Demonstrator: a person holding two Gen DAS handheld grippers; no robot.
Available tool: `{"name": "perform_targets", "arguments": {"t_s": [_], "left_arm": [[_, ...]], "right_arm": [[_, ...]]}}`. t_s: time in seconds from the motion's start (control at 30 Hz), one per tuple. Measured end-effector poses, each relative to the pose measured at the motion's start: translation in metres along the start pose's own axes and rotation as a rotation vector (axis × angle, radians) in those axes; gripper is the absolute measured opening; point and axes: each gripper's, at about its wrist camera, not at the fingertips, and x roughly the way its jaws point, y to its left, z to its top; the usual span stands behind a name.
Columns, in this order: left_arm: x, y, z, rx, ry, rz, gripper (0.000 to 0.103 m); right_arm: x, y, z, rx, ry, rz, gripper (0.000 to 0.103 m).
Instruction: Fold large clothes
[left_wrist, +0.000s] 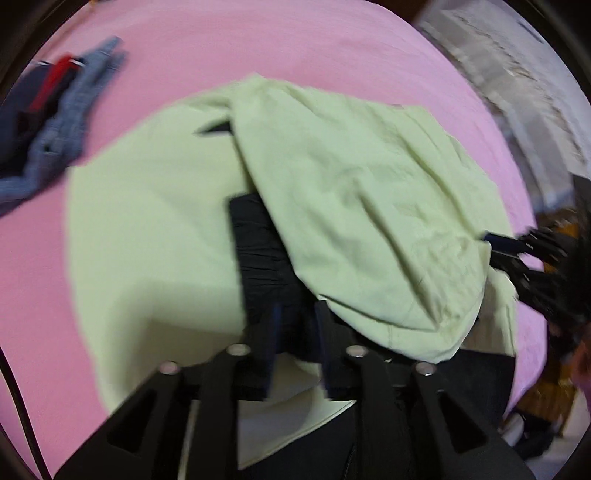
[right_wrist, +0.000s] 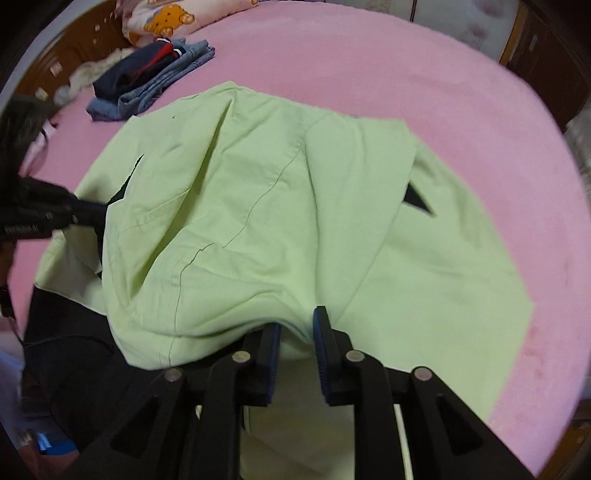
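Left wrist view: blurred. Left gripper (left_wrist: 295, 314) pointing steeply down, jaws a narrow gap apart, over the near part of a pale green garment (left_wrist: 155, 221) spread on a pink bed sheet (left_wrist: 295, 48). Black ribbed band (left_wrist: 258, 251) of the garment lying just ahead of the fingertips and between them; blur hides whether the pads press on it. One part of the green cloth folded over the rest, bunched in creases to the right of the band. Right gripper (left_wrist: 495, 247) visible at the right edge, tips at the hem of that folded part; grip not readable from here. Pile of jeans and dark clothes (left_wrist: 62, 122) at the far left of the sheet, well apart from the green garment.

Right wrist view: sharper. Right gripper (right_wrist: 297, 325) also pointing down, jaws slightly parted, the near edge of the folded green cloth (right_wrist: 258, 206) lying in the gap; pads not seen squeezing it. Left gripper (right_wrist: 79, 206) reaching in from the left edge to the garment's side, tips tucked against the cloth. Folded jeans (right_wrist: 155, 81) with dark clothes on top near the top left, beside a pillow with a bear print (right_wrist: 166, 18).
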Motion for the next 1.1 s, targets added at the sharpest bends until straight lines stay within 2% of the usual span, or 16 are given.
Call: {"name": "perform_targets", "arguments": {"t_s": [0.03, 0.07, 0.1, 0.17, 0.27, 0.37, 0.43, 0.47, 0.53, 0.6, 0.67, 0.8, 0.93, 1.07, 1.1], "left_arm": [[-0.011, -0.005, -0.002, -0.013, -0.025, 0.012, 0.031], [-0.019, -0.005, -0.002, -0.028, -0.043, 0.008, 0.039], [-0.028, -0.011, -0.004, -0.054, -0.060, -0.002, 0.052], [-0.042, -0.019, -0.007, -0.118, -0.095, -0.022, 0.063], [-0.049, -0.035, -0.010, -0.186, -0.120, -0.074, 0.063], [-0.038, -0.060, -0.010, -0.204, -0.115, -0.083, 0.063], [-0.030, -0.069, -0.013, -0.207, -0.118, -0.099, 0.063], [-0.023, -0.074, -0.014, -0.210, -0.105, -0.107, 0.062], [-0.010, -0.076, -0.016, -0.215, -0.077, -0.114, 0.048], [0.007, -0.078, -0.016, -0.214, -0.036, -0.107, 0.031], [0.026, -0.074, -0.018, -0.198, 0.004, -0.084, 0.018], [0.044, -0.069, -0.017, -0.218, 0.029, -0.051, 0.015], [0.056, -0.057, -0.014, -0.264, 0.048, -0.060, 0.011], [0.060, -0.046, -0.015, -0.297, 0.049, -0.102, 0.009], [0.060, -0.043, -0.016, -0.310, 0.048, -0.115, 0.009]], "right_arm": [[-0.007, 0.003, 0.000, 0.005, 0.006, -0.016, 0.025], [-0.016, 0.005, -0.001, 0.025, 0.007, -0.026, 0.025], [-0.024, 0.005, -0.003, 0.057, 0.001, -0.023, 0.025], [-0.039, 0.002, -0.006, 0.168, -0.018, 0.023, 0.025], [-0.053, -0.009, -0.026, 0.477, -0.062, 0.155, 0.025], [-0.048, -0.002, -0.040, 0.643, -0.103, 0.262, 0.025], [-0.039, 0.013, -0.040, 0.670, -0.123, 0.290, 0.025], [-0.033, 0.018, -0.040, 0.680, -0.130, 0.307, 0.024], [-0.020, 0.031, -0.036, 0.690, -0.131, 0.362, 0.015], [-0.012, 0.039, -0.031, 0.688, -0.143, 0.404, 0.011], [-0.002, 0.045, -0.027, 0.670, -0.149, 0.416, 0.005], [0.025, 0.046, -0.019, 0.692, -0.105, 0.413, 0.001], [0.045, 0.034, -0.020, 0.735, -0.082, 0.415, 0.000], [0.050, 0.009, -0.025, 0.793, -0.098, 0.409, 0.000], [0.048, 0.002, -0.029, 0.813, -0.102, 0.385, 0.000]]}}
